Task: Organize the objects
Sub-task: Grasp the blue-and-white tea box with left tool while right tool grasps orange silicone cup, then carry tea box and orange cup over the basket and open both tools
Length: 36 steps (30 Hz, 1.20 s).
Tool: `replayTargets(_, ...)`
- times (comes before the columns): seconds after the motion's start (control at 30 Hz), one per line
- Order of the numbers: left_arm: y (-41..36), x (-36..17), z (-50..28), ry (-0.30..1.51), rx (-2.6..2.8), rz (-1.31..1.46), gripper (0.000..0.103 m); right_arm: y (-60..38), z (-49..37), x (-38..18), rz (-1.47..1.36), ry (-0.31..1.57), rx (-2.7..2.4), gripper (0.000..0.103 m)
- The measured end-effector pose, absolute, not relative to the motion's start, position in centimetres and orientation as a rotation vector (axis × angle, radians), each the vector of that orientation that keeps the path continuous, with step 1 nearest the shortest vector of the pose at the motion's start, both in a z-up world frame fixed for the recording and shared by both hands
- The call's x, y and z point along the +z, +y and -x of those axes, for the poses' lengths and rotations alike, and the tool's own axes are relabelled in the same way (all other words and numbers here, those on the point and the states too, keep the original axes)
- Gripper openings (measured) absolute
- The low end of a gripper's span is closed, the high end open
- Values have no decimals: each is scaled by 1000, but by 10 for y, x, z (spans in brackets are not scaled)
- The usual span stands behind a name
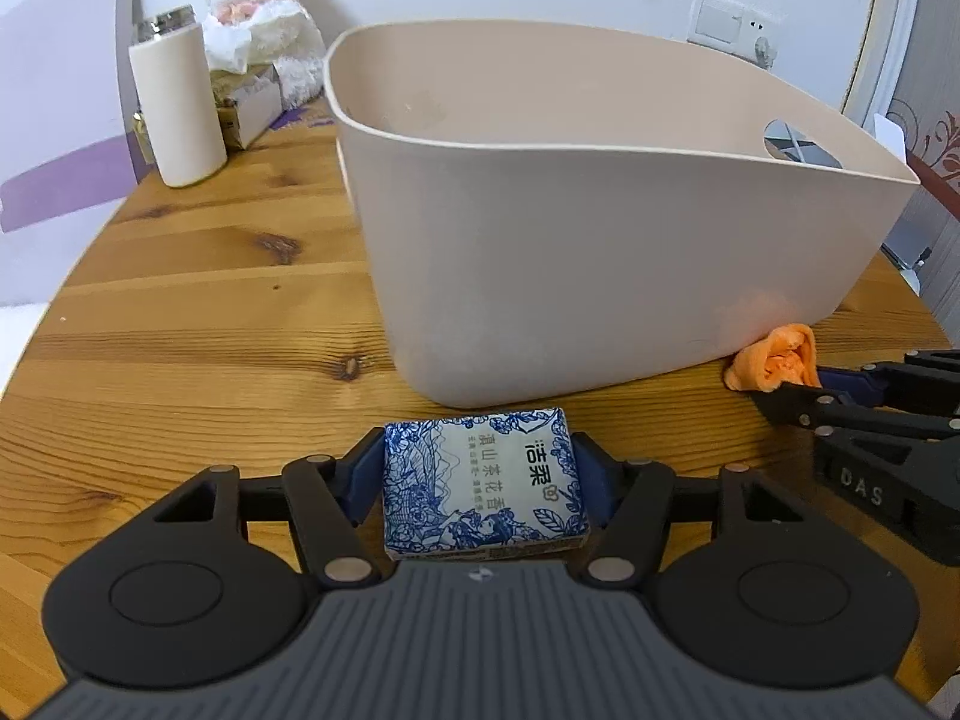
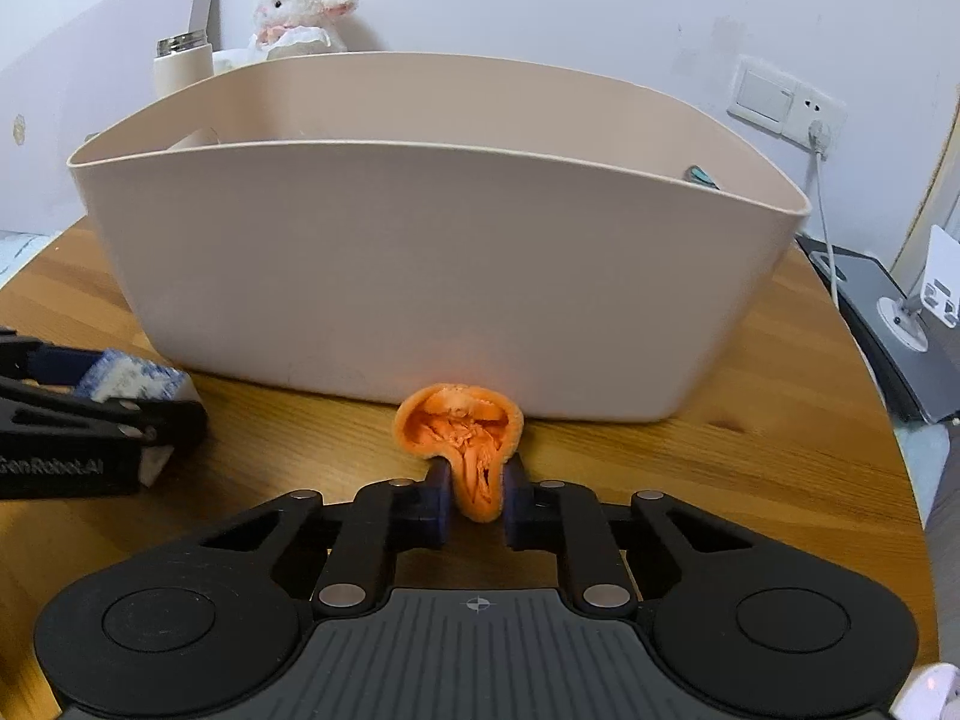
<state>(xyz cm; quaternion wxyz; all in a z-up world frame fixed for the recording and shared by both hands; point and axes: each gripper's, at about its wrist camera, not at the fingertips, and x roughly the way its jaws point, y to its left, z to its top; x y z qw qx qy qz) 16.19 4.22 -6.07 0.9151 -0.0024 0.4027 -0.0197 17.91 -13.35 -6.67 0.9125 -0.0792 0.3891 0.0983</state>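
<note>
My left gripper (image 1: 480, 468) is shut on a blue-and-white tissue pack (image 1: 483, 483), low over the wooden table just in front of the beige plastic bin (image 1: 600, 276). My right gripper (image 2: 474, 495) is shut on an orange cloth (image 2: 462, 438), close to the bin's front wall (image 2: 420, 276). The cloth also shows in the left wrist view (image 1: 774, 360), at the bin's right corner with the right gripper behind it. The tissue pack also shows in the right wrist view (image 2: 132, 378), at the left in the left gripper. The bin's floor is hidden.
A cream bottle (image 1: 177, 108), a white plush lamb (image 1: 264, 18) and a small box (image 1: 252, 108) stand at the table's far left. A wall socket with a cable (image 2: 816, 138) is at the right. The round table edge (image 2: 900, 480) curves off to the right.
</note>
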Motion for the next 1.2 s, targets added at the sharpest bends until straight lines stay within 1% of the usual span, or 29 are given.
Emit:
replayTargets(0.13, 43, -50, -151, 799, -55, -7, 66, -141, -158, -51, 133, 753, 187, 15)
replayTargets(0.37, 43, -14, -133, 710, -91, -12, 66, -154, -129, -3, 100, 621, 155, 15)
replayTargets(0.73, 37, 55, -122, 559, -136, -13, 66, -159, -129, 52, 43, 485, 131, 15)
replayTargets(1.0, 32, 81, -148, 514, -113, -47, 66, -149, -156, 73, 56, 443, 126, 15)
replayTargets(1.2, 29, 73, -194, 567, -80, -39, 66, -138, -184, 65, 73, 463, 122, 15)
